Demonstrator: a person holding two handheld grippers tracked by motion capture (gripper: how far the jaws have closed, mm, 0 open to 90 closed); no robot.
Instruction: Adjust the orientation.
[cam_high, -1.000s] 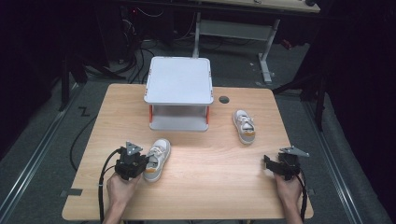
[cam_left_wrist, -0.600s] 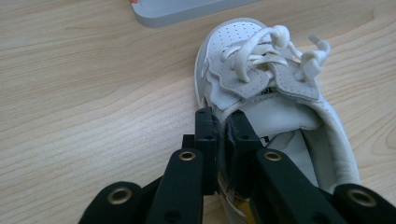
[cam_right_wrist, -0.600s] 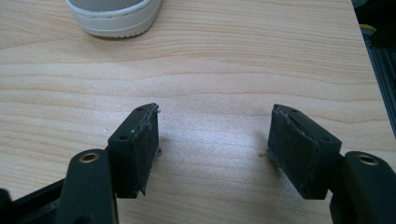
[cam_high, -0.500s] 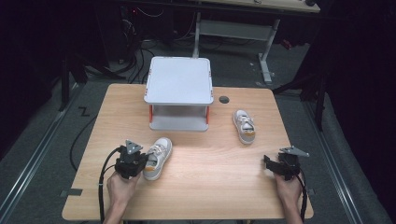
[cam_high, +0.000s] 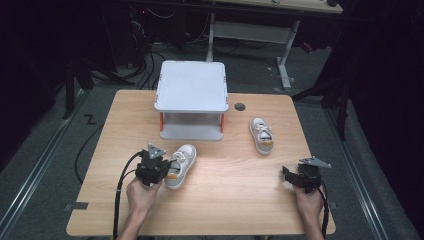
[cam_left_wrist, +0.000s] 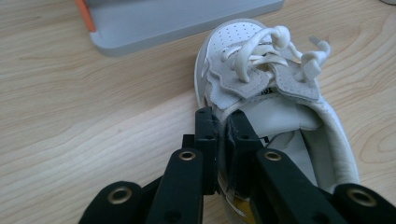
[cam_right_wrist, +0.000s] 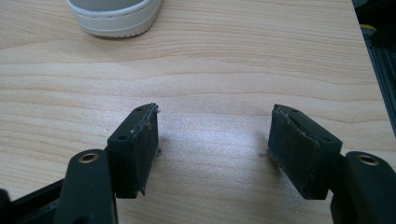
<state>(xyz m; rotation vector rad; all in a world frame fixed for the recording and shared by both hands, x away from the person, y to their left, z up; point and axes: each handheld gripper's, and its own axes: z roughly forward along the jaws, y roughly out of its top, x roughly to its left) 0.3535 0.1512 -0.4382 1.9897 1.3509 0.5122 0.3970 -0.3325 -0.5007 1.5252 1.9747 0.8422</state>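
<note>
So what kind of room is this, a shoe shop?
Probably not a shop; it looks like a lab or workshop. A bare wooden table stands on grey carpet, cables tangle in the dark behind, and another desk's metal legs show beyond.

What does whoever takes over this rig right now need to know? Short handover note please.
Left gripper: shut on the side wall of the near white shoe, by its collar.
Right gripper: jaws open, nothing between them, resting at the table's near right edge.
Second white shoe lies right of the grey two-tier rack, untouched.
Done: first shoe gripped.
Left, probably: place it on the rack, then the second shoe. The rack as goal is my guess.
</note>
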